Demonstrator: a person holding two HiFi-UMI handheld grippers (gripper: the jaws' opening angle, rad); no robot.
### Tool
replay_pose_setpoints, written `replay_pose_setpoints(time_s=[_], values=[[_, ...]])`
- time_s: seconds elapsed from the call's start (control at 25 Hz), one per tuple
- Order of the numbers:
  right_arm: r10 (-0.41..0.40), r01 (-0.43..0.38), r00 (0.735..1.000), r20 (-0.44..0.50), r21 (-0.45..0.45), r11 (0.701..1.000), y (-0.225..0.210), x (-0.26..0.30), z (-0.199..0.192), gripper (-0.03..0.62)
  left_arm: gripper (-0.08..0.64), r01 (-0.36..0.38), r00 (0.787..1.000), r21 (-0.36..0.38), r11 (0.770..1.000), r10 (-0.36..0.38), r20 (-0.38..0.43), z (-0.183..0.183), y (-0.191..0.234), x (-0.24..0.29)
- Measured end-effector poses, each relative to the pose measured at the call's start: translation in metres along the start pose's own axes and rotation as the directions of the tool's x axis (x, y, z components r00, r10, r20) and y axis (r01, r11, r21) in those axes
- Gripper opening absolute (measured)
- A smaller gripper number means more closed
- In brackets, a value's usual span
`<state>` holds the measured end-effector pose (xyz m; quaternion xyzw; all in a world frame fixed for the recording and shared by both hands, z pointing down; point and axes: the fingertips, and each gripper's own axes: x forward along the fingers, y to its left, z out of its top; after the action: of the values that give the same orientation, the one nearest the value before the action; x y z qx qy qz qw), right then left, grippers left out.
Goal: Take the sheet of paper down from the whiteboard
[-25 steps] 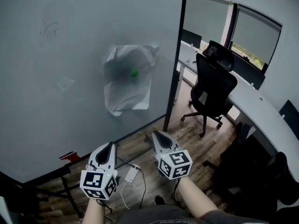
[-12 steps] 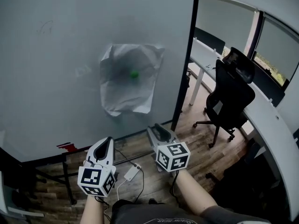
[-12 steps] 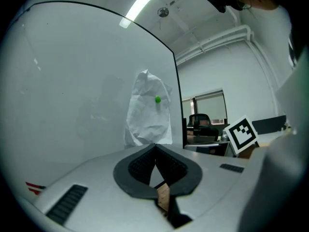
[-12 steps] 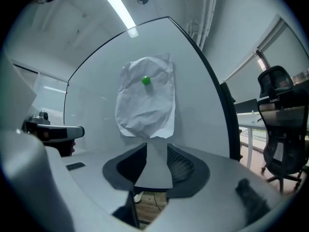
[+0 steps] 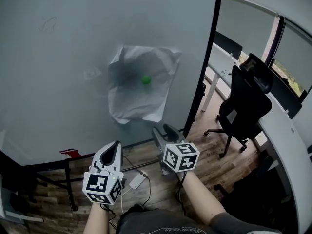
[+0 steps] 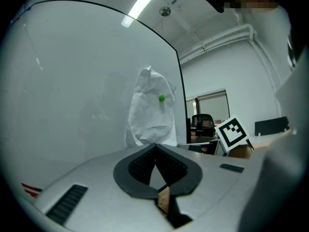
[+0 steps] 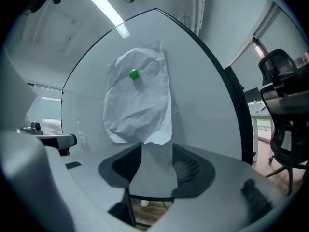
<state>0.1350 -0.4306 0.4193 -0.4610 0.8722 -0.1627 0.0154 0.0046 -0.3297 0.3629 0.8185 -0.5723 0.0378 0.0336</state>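
Nearest you, both forearms reach forward with the tools held low. Your left gripper (image 5: pixel 115 145) has its jaws pressed together with nothing in them, just as a second ago, and it has hardly shifted. Your right gripper (image 5: pixel 164 130) is what has changed. Its jaws were together a second ago and have just been opening, so they now stand spread wide. Nothing sits between them; in the right gripper view you see only bare board and the paper's lower edge through the gap. That gripper has also moved forward, towards the board.

Just beyond the tools, a small white adapter (image 5: pixel 137 181) with its cable lies on the wood floor (image 5: pixel 146 152), below the board's lower edge. A red mark (image 5: pixel 70 153) shows there to the left.

Farther on, the sheet of paper (image 5: pixel 139 89) is up on the whiteboard (image 5: pixel 58 57), crumpled. A green magnet (image 5: pixel 146 80) pins it near its upper middle. It hangs on the board's right part, near the dark right frame, and neither gripper touches it. Against the earlier frame the sheet sits more to the middle of your head view.

Farthest right, the black office chair (image 5: pixel 246 101) stands beside the long desk (image 5: pixel 285 130), now nearer the picture's right side.
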Motion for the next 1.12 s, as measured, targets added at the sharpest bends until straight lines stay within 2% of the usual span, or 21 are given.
replay_pose_setpoints(time_s=[0.28,0.44,0.6,0.68,0.76,0.84,1.12], values=[[-0.048,0.048,0.999,0.011,0.004,0.999,-0.012,0.025,0.015,0.186,0.014,0.069,0.998,0.003,0.998,-0.069,0.001,0.007,0.009,0.024],[-0.032,0.032,0.999,0.011,-0.002,0.999,-0.011,0.036,0.018,0.186,0.014,0.114,0.993,0.002,0.993,-0.114,0.001,0.009,0.016,0.035],[-0.030,0.031,0.999,0.023,-0.051,0.998,-0.006,0.040,0.021,0.183,0.014,0.142,0.990,0.003,0.990,-0.142,0.005,0.012,0.023,0.043],[-0.045,0.048,0.998,0.034,-0.065,0.997,-0.008,0.041,0.022,0.156,0.014,0.139,0.990,0.011,0.990,-0.139,0.007,0.013,0.027,0.047],[-0.056,0.058,0.998,0.041,-0.073,0.996,-0.012,0.041,0.023,0.093,0.014,0.126,0.992,0.015,0.992,-0.127,0.009,0.014,0.028,0.050],[-0.050,0.054,0.998,0.043,-0.079,0.995,-0.016,0.040,0.024,0.057,0.014,0.112,0.994,0.018,0.993,-0.113,0.009,0.015,0.025,0.053],[0.013,-0.009,0.999,0.038,-0.105,0.994,-0.020,0.038,0.030,0.025,0.014,0.054,0.997,0.065,0.996,-0.057,0.044,0.032,0.006,0.068]])
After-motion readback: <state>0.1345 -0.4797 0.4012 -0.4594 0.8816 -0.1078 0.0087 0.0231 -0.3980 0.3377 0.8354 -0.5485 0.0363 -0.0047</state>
